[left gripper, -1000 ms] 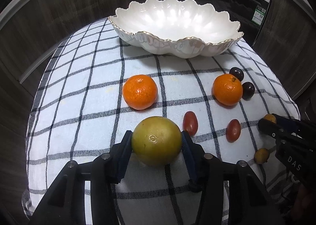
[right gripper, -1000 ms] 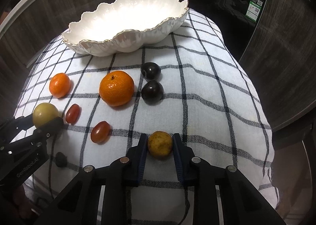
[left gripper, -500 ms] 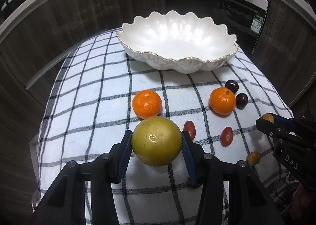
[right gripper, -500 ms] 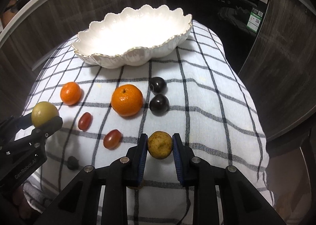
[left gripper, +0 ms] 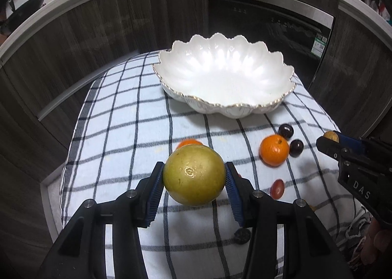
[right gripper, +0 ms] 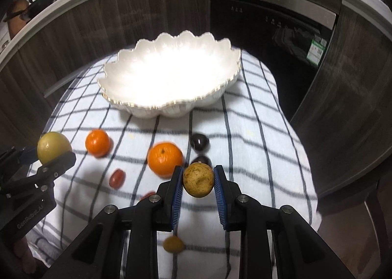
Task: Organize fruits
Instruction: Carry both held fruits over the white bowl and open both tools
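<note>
Both grippers grip round fruit: my left gripper [left gripper: 194, 190] the yellow-green guava [left gripper: 194, 175], my right gripper [right gripper: 198, 189] the small brown-speckled fruit [right gripper: 198, 179]. Either could roll free, I judge, or clip the scalloped white bowl [left gripper: 230, 108].

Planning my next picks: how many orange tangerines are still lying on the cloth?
2. One tangerine lies left of centre, near the left gripper; the other tangerine lies mid-cloth beside two dark plums. The white bowl looks empty, so none seems hidden.

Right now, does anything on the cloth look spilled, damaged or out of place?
Nothing spilled or broken. The white bowl sits upright and empty. One small dark lump lies on the checked cloth near the left tool; it looks unlike the fruits, but I cannot tell what it is.
</note>
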`<move>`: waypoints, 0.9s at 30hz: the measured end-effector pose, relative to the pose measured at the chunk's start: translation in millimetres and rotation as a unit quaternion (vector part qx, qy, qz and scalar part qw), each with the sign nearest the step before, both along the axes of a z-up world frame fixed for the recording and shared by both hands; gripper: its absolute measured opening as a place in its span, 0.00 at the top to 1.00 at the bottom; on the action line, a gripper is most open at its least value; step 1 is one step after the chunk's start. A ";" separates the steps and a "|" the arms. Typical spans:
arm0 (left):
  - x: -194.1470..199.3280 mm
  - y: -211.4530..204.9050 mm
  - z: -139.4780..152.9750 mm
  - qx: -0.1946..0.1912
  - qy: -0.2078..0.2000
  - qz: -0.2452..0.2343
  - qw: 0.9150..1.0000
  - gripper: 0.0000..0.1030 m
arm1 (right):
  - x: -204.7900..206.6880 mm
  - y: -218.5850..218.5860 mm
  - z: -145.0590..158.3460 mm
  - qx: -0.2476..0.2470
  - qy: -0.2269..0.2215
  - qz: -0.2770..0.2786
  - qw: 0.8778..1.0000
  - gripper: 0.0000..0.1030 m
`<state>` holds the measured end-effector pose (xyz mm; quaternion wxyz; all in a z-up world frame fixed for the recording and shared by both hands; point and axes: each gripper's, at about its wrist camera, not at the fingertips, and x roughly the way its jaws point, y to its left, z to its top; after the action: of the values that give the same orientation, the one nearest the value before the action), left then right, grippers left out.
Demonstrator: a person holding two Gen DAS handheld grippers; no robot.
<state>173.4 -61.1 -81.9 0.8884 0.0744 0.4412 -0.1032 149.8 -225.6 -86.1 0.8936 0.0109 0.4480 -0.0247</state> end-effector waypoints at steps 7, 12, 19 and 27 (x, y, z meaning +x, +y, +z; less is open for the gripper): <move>17.6 1.3 14.3 -0.010 -0.008 0.000 1.000 0.53 | 21.3 2.3 20.1 -0.006 -0.028 0.006 1.000 0.74; 30.2 -1.3 23.5 -0.013 -0.016 -0.002 1.000 0.54 | 33.8 2.7 30.6 -0.012 -0.041 0.013 0.999 0.74; 53.7 -5.9 31.0 -0.016 -0.023 -0.008 1.000 0.53 | 55.6 -0.2 37.4 -0.017 -0.049 0.017 0.999 0.74; 89.6 -10.1 31.8 -0.026 -0.016 -0.011 0.999 0.54 | 85.8 -3.4 39.7 -0.029 -0.054 0.015 0.998 0.74</move>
<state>262.9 -71.2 -50.1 0.8960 0.0577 0.4228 -0.1228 235.7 -229.0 -46.4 0.9169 -0.0205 0.3979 -0.0239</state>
